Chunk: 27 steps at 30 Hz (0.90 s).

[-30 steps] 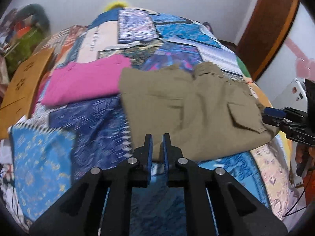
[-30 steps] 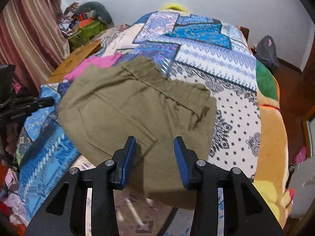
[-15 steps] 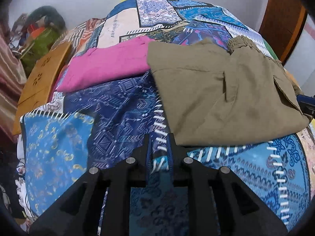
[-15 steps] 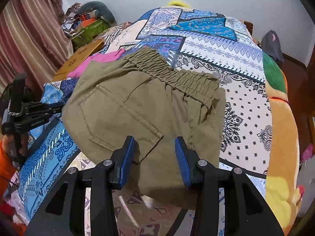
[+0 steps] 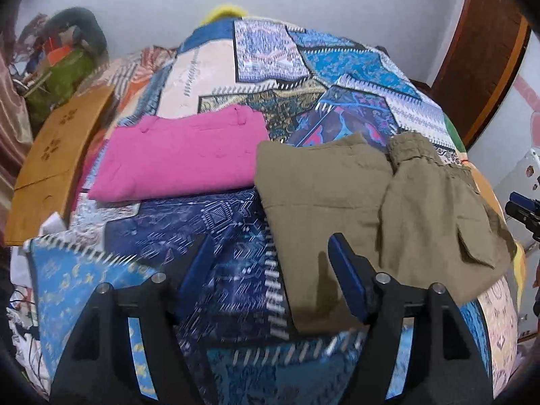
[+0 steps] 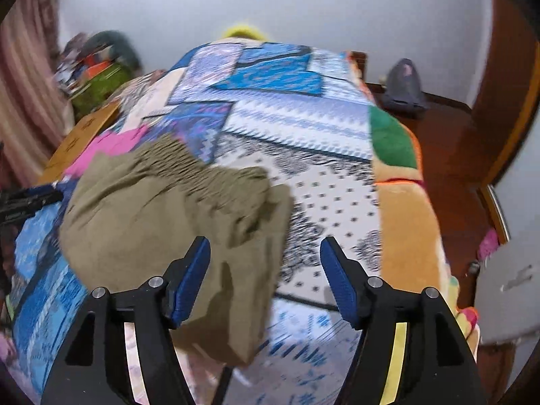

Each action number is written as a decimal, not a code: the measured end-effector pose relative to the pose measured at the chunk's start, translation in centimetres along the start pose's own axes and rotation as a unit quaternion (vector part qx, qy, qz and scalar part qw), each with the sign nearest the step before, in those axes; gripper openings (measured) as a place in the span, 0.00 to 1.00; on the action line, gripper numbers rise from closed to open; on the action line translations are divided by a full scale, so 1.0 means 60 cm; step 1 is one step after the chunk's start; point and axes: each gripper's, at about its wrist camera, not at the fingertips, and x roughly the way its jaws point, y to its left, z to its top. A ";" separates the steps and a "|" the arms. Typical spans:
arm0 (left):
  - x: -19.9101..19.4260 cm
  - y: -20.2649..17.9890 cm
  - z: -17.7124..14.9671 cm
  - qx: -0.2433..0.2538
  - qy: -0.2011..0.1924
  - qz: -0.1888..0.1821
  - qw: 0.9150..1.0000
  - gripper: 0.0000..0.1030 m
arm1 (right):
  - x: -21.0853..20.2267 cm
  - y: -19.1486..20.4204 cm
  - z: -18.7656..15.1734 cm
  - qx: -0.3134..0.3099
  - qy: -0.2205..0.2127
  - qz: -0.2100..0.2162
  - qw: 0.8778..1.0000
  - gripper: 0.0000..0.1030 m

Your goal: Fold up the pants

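The olive pants (image 5: 364,209) lie folded in a compact stack on the patchwork bedspread (image 5: 236,222), waistband at the far end. They also show in the right wrist view (image 6: 162,216). My left gripper (image 5: 270,266) is open and empty, just above the stack's near left edge. My right gripper (image 6: 265,270) is open and empty, above the stack's near right edge. The right gripper's tip shows at the far right of the left wrist view (image 5: 523,211). The left gripper shows at the left edge of the right wrist view (image 6: 27,199).
Folded pink pants (image 5: 182,155) lie beside the olive stack on its left. A wooden board (image 5: 57,155) lines the bed's left side, with a green bag and clutter (image 5: 64,74) behind. A dark bag (image 6: 403,87) sits on the floor at right.
My left gripper has opened wide from shut and shifted right toward the olive stack. My right gripper has opened wider and turned right. The pants have stayed in place.
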 end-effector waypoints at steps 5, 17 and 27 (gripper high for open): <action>0.057 0.005 0.010 -0.016 0.034 -0.026 0.999 0.68 | 0.041 -0.018 0.002 0.028 0.043 0.031 0.998 0.63; 0.106 -0.009 0.022 -0.022 0.050 -0.096 0.994 0.69 | 0.112 -0.049 0.012 0.097 0.097 0.104 0.985 0.63; 0.100 -0.022 0.020 -0.022 0.054 -0.109 0.992 0.67 | 0.052 -0.027 0.024 0.066 0.058 0.107 0.990 0.63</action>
